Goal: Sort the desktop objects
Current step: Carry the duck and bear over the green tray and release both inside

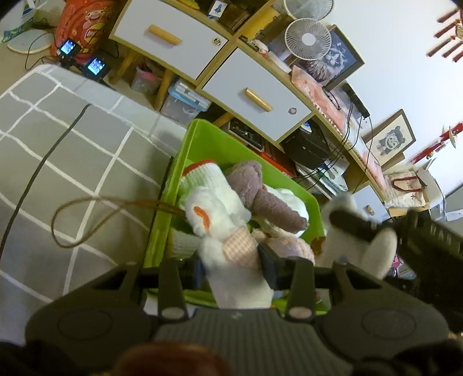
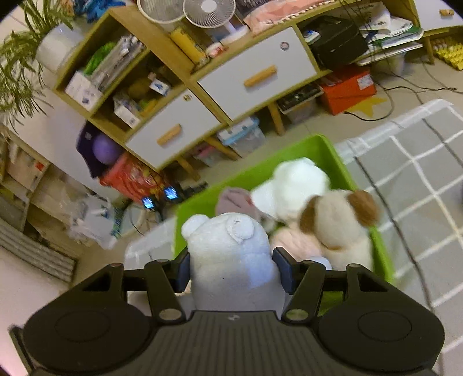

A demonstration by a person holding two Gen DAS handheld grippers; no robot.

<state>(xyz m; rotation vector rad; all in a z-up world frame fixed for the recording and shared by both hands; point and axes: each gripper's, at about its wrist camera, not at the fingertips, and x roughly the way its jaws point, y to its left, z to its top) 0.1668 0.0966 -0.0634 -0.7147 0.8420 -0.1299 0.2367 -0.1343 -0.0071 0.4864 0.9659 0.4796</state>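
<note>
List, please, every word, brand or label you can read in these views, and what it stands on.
"Lay's" (logo, only roughly legible): on the large red snack bag beside the cabinet.
Too blurred to read: the white label on the orange cardboard box, the two small lit screens, and the round sticker on the white drawer front.

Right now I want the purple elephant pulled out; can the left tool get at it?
Probably not: the left tool is shut on the white goose plush, which lies across the purple elephant in the green bin.

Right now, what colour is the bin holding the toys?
Bright green bin, clearest in the right wrist view.
</note>
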